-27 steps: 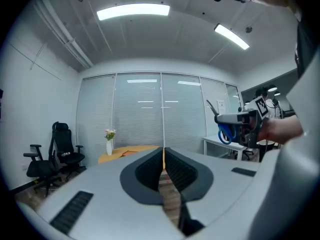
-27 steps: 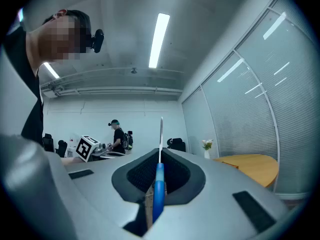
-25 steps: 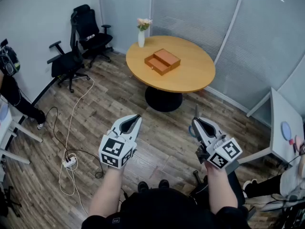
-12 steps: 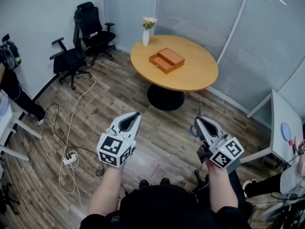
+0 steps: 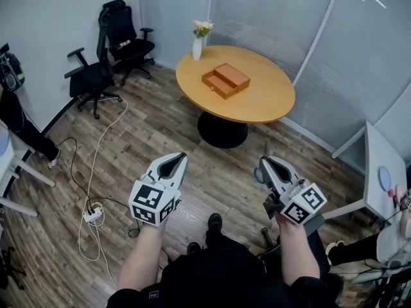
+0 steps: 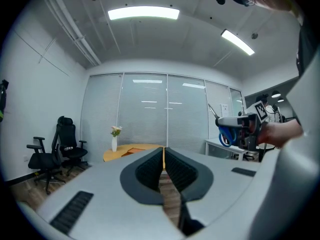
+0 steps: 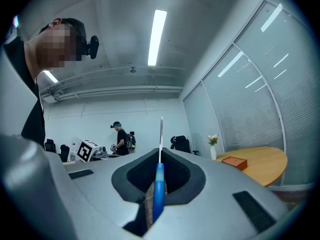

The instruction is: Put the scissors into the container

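The person stands on the wooden floor well back from the round table (image 5: pixel 266 108), a gripper in each hand, held low and forward. The right gripper (image 5: pixel 265 162) is clamped on the scissors (image 7: pixel 158 186). The blue handle sits pinched between the jaws, and the thin blade runs straight out along the jaw line and past the tips, so the long axis of the scissors matches the way the gripper points. The left gripper (image 5: pixel 182 156) has its jaws pressed together with nothing between them, and it hangs beside the other at about the same height. The container (image 5: pixel 225 81), a flat orange-brown box, lies on the table near the vase of flowers (image 5: pixel 198 45), well apart from both grippers and straight ahead across open floor. From the head view it sits between the lines of the two grippers, so neither hand looks clearly nearer. In the right gripper view it shows low and off to the right of the blade. As I judge it, everything turns on closing that gap. The right hand has to carry the scissors forward to the table, swing the blade toward the box and tip the point down over it. I cannot tell from here whether the box is open on top.
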The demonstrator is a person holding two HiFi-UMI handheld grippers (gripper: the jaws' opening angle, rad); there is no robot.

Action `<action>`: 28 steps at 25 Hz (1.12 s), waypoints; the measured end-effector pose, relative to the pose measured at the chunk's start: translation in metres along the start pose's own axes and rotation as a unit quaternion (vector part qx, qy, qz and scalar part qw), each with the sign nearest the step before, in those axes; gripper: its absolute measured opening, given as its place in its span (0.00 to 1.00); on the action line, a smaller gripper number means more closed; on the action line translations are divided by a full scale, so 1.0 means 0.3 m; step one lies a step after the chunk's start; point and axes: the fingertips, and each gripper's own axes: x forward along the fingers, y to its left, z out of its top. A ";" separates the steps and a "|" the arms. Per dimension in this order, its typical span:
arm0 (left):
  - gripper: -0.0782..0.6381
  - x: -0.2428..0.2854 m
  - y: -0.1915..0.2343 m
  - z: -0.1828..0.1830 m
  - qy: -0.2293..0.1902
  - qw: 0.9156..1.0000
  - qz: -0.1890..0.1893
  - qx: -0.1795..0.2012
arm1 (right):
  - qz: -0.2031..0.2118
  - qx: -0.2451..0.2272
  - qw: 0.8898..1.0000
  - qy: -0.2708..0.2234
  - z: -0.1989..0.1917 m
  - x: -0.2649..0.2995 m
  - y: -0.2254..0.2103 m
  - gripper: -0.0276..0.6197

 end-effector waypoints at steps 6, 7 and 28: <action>0.14 0.149 0.095 -0.028 0.016 1.000 0.001 -0.002 | -0.009 0.026 1.000 0.005 -0.057 0.100 -0.159 0.11; 0.14 0.186 0.109 -0.030 0.019 1.000 0.001 -0.002 | -0.010 0.028 1.000 0.005 -0.062 0.117 -0.196 0.11; 0.14 0.884 0.226 0.098 0.027 0.999 -0.025 0.016 | -0.015 0.067 0.997 -0.019 0.002 0.296 -0.865 0.11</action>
